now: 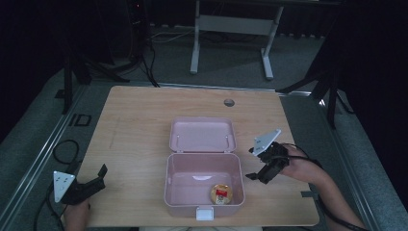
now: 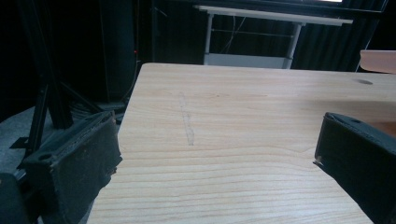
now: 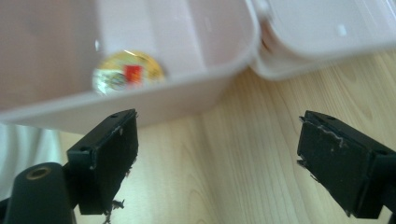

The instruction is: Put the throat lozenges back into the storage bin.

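1. Across the middle of the high view spreads the wooden surface [image 1: 139, 130].
2. Lower centre sits the pink box [image 1: 180, 192], lid flung back, a small round gold item [image 1: 221, 194] in its lower right corner.
3. Right of the box, the right claw [image 1: 256, 166] gapes, holding nothing.
4. Lower left, the left claw [image 1: 99, 177] gapes too, well apart from the box.

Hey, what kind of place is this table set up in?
Probably a lab or recording studio rather than a home: dark curtains surround a lone wooden table, cables trail over grey carpet, and a white desk frame stands behind.
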Tool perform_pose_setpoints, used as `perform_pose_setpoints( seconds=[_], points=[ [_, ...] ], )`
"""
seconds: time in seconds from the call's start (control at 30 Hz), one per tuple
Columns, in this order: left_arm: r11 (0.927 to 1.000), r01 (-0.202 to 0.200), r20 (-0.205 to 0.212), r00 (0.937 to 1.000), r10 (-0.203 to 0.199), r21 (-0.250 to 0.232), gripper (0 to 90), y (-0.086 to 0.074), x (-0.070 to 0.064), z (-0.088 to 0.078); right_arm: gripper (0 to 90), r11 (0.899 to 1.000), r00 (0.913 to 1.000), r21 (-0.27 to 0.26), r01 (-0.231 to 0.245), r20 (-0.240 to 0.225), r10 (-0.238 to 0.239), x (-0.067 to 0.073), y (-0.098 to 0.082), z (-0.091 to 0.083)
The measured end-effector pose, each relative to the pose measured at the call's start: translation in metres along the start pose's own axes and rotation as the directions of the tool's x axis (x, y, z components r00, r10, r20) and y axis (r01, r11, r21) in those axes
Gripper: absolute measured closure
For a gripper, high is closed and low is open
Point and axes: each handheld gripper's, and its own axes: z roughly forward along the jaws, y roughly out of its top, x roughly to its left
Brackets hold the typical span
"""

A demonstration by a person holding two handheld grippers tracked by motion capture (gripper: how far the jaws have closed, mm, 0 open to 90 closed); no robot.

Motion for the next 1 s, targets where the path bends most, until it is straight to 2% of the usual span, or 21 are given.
perform_pose_setpoints(
  seconds=[0.1,0.2,0.27,0.3,0.33,0.37,0.4,0.5,0.53,0.6,0.63,0.67,0.7,0.77,0.83,0.87,0.9,0.93,0.97,1.0],
  points=[
    [1.0,-0.001,0.0,1.0,0.001,0.001,0.3,0.0,0.0,0.0,12.1,0.998,0.9974,-0.032,-0.059,0.039,0.06,-0.006,-0.02,0.013],
    [1.0,0.0,0.0,1.0,0.0,0.0,0.3,0.0,0.0,0.0,12.1,0.99,0.9874,-0.081,-0.117,0.097,0.125,-0.011,-0.038,0.028],
    [1.0,-0.001,0.0,1.0,0.001,0.0,0.3,0.0,0.0,0.0,11.9,0.977,0.9742,-0.135,-0.165,0.133,0.182,-0.013,-0.051,0.038],
    [1.0,0.0,0.0,1.0,0.0,0.0,0.3,0.0,0.0,0.0,11.8,0.973,0.9688,-0.152,-0.172,0.152,0.195,-0.014,-0.055,0.041],
    [1.0,-0.001,0.0,1.0,0.001,0.0,0.4,0.0,0.0,0.0,11.8,0.966,0.9593,-0.174,-0.189,0.178,0.219,-0.014,-0.061,0.044],
    [1.0,0.0,0.0,1.0,0.0,0.0,0.4,0.0,0.0,0.0,11.6,0.958,0.9533,-0.198,-0.208,0.178,0.244,-0.016,-0.066,0.048],
    [1.0,-0.001,0.0,1.0,0.001,0.001,0.3,0.0,0.0,0.0,11.6,0.95,0.9453,-0.217,-0.226,0.187,0.267,-0.016,-0.072,0.051],
    [1.0,-0.001,0.0,1.0,0.001,0.001,0.3,0.0,0.0,0.0,11.5,0.932,0.9167,-0.267,-0.244,0.25,0.312,-0.017,-0.086,0.059],
    [1.0,-0.001,0.0,1.0,0.001,0.001,0.3,0.0,0.0,0.0,11.5,0.932,0.9167,-0.267,-0.244,0.25,0.312,-0.017,-0.086,0.059],
    [1.0,-0.001,0.0,1.0,0.001,0.0,0.3,0.0,0.0,0.0,11.6,0.909,0.8854,-0.313,-0.274,0.287,0.365,-0.019,-0.101,0.062],
    [1.0,-0.001,0.0,1.0,0.001,0.0,0.3,0.0,0.0,0.0,11.5,0.901,0.8759,-0.327,-0.285,0.293,0.383,-0.02,-0.107,0.062],
    [1.0,-0.001,0.0,1.0,0.001,0.0,0.3,0.0,0.0,0.0,11.5,0.893,0.8583,-0.337,-0.299,0.314,0.406,-0.021,-0.115,0.062],
    [1.0,-0.001,0.0,1.0,0.001,0.0,0.3,0.0,0.0,0.0,11.5,0.893,0.8583,-0.337,-0.299,0.314,0.406,-0.021,-0.115,0.062],
    [1.0,-0.001,-0.001,1.0,0.001,0.001,0.3,0.0,0.0,0.0,11.5,0.882,0.8451,-0.355,-0.309,0.323,0.426,-0.022,-0.123,0.061],
    [1.0,-0.001,-0.003,1.0,0.001,0.003,0.3,0.0,0.0,0.0,11.5,0.861,0.8173,-0.39,-0.327,0.34,0.465,-0.023,-0.131,0.058],
    [1.0,-0.001,-0.003,1.0,0.001,0.003,0.3,0.0,0.0,0.0,11.5,0.854,0.8068,-0.399,-0.334,0.347,0.478,-0.023,-0.134,0.057],
    [1.0,-0.001,-0.003,1.0,0.001,0.002,0.3,0.0,0.0,0.0,11.5,0.846,0.7864,-0.409,-0.342,0.369,0.496,-0.023,-0.137,0.056],
    [1.0,-0.001,-0.003,1.0,0.001,0.001,0.3,0.0,0.0,0.0,11.6,0.832,0.7643,-0.429,-0.351,0.382,0.52,-0.024,-0.14,0.055],
    [1.0,-0.001,-0.003,1.0,0.001,0.0,0.3,0.0,0.0,0.0,11.5,0.822,0.7457,-0.44,-0.362,0.392,0.539,-0.025,-0.143,0.054],
    [1.0,-0.001,-0.002,1.0,0.001,0.0,0.3,0.0,0.0,0.0,11.5,0.815,0.7316,-0.449,-0.367,0.402,0.551,-0.025,-0.144,0.053]
  ],
)
